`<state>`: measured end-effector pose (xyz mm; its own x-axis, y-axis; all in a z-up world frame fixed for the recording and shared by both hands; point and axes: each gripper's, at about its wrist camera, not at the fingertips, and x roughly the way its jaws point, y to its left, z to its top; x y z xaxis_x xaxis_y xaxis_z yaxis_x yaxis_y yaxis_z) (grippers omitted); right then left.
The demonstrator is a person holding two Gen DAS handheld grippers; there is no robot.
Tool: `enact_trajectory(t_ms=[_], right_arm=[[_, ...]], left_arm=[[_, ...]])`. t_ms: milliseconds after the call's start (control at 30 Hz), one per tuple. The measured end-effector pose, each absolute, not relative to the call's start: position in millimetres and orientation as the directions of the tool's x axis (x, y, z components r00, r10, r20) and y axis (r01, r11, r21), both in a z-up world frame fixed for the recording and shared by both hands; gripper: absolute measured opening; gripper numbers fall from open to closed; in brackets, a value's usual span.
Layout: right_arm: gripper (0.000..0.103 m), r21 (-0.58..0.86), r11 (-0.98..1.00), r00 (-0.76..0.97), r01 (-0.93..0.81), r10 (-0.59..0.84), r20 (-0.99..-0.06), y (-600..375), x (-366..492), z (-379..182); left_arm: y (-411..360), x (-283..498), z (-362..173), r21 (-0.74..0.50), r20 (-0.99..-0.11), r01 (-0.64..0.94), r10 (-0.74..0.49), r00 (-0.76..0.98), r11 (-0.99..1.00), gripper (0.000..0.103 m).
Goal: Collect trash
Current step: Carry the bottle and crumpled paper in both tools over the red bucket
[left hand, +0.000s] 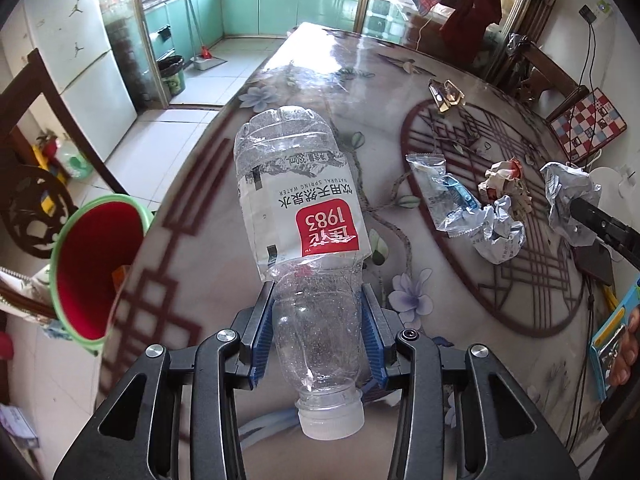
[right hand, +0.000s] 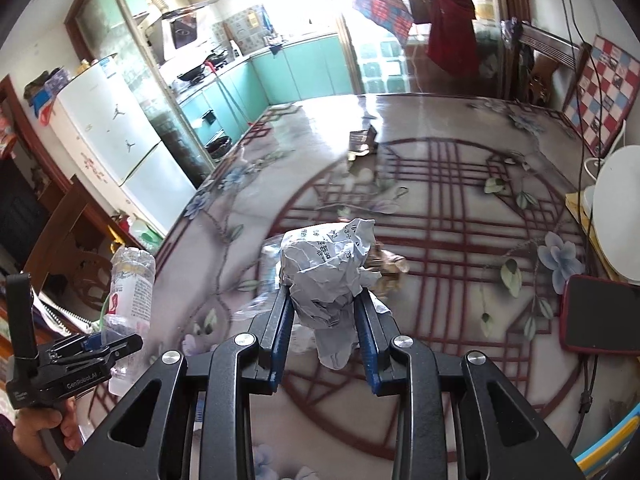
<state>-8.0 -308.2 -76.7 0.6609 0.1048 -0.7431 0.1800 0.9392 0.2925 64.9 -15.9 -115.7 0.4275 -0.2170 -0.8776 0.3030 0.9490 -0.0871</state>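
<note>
My left gripper [left hand: 318,300] is shut on a crushed clear plastic water bottle [left hand: 298,208] with a red label, cap end toward the camera, held above the table's left edge. A red bin with a green rim [left hand: 90,268] stands just off that edge at lower left. My right gripper [right hand: 322,292] is shut on a crumpled ball of white printed paper [right hand: 326,270], lifted over the table. In the right wrist view the left gripper [right hand: 96,346] and its bottle [right hand: 130,292] show at far left. More litter lies on the table: a clear wrapper [left hand: 440,190], crumpled paper [left hand: 500,232] and a brownish wad [left hand: 504,178].
The patterned table [left hand: 208,240] also bears a shiny folded packet [left hand: 446,94], a red-cased phone [right hand: 598,314], a white round object [right hand: 618,212] and cables at the right. A checkered board [right hand: 604,92] leans at the far right. A fridge [left hand: 80,60] and kitchen lie beyond.
</note>
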Motion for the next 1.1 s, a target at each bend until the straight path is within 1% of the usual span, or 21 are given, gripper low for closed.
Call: enact_trajectory(t_ms=[267, 533, 767, 1100], right_arm=[[0.028, 0.303, 0.944, 0.642, 0.131, 0.152, -0.751, -271, -6, -83], [0.028, 0.294, 0.950, 0.631, 0.103, 0.166, -0.758, -237, 3, -82], [0.028, 0.267, 0.961, 0.626, 0.065, 0.169, -0.761, -202, 19, -73], [0.028, 0.255, 0.966, 0.620, 0.045, 0.173, -0.765, -142, 34, -67]], left_arm=[[2, 61, -116, -0.085, -0.879, 0.306, -0.216, 0.424, 0.948, 0.038], [27, 64, -113, -0.090, -0.872, 0.303, -0.223, 0.437, 0.949, 0.038], [63, 73, -110, -0.104, -0.860, 0.277, -0.226, 0.457, 0.955, 0.038], [117, 90, -116, -0.111, -0.866, 0.254, -0.219, 0.450, 0.961, 0.038]])
